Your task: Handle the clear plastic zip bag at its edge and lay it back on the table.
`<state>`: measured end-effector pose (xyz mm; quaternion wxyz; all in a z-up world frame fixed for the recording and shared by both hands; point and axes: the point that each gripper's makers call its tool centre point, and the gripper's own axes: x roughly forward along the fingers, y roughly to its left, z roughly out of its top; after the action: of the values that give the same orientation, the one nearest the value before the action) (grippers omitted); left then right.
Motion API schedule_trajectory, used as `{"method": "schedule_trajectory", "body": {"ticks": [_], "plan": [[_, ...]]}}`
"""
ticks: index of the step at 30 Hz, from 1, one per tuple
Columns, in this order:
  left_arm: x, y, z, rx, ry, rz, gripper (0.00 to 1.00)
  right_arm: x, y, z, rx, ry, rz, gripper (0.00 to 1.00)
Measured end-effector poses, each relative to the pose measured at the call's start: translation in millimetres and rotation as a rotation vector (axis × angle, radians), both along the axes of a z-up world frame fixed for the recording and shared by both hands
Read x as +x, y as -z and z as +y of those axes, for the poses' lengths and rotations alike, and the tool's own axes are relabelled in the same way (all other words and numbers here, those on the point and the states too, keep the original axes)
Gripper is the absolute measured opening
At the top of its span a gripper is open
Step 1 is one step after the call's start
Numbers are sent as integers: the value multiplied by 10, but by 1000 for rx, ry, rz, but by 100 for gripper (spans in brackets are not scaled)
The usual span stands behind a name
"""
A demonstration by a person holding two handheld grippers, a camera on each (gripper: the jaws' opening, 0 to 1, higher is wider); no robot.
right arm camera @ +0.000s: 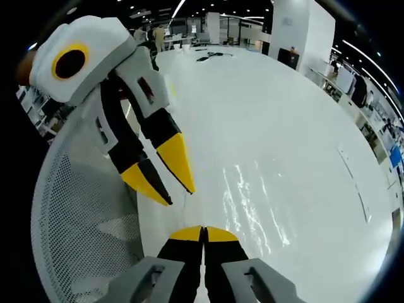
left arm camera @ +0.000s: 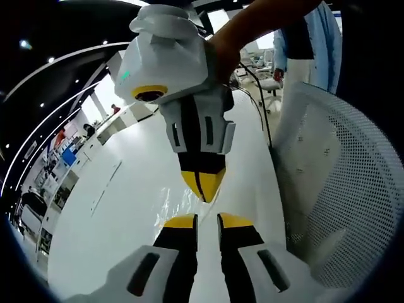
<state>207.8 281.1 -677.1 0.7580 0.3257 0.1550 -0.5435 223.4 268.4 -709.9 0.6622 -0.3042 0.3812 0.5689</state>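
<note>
The clear zip bag (right arm camera: 255, 202) lies flat on the white table (right arm camera: 265, 107), showing as shiny creases; in the left gripper view the bag (left arm camera: 172, 207) sits just ahead of my left jaws. My right gripper (right arm camera: 204, 233) is shut, its yellow tips together at the bag's near edge; whether film is pinched between them I cannot tell. Reaching in from the top of the left gripper view, the right gripper (left arm camera: 203, 184) points down at the bag. My left gripper (left arm camera: 207, 221) is open, with a gap between its tips. The left gripper (right arm camera: 167, 182) enters from the left, jaws apart, just above the table.
A white mesh chair back (left arm camera: 344, 189) stands close to the table edge, chair back (right arm camera: 79, 214). A hand (left arm camera: 252, 28) holds the right gripper. A dark cable (left arm camera: 262, 107) runs along the table, and dark items (right arm camera: 211, 57) lie at its far end. Desks stand beyond.
</note>
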Motion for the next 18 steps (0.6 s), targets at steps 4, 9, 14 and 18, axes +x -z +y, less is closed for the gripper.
{"method": "schedule_trajectory", "body": {"ticks": [4, 9, 14, 18], "plan": [[14, 18, -7, 9, 1, -4, 10, -18, -30, 34, 6, -8, -7, 0], [23, 31, -9, 32, 9, -21, 9, -2, -75, 64, 16, -15, -20, 0], [27, 55, 4, 57, 18, -40, 7, 16, -127, 81, 24, -12, -34, 0], [34, 59, 10, 68, 19, -50, 5, 31, -165, 97, 32, -6, -40, 0]]}}
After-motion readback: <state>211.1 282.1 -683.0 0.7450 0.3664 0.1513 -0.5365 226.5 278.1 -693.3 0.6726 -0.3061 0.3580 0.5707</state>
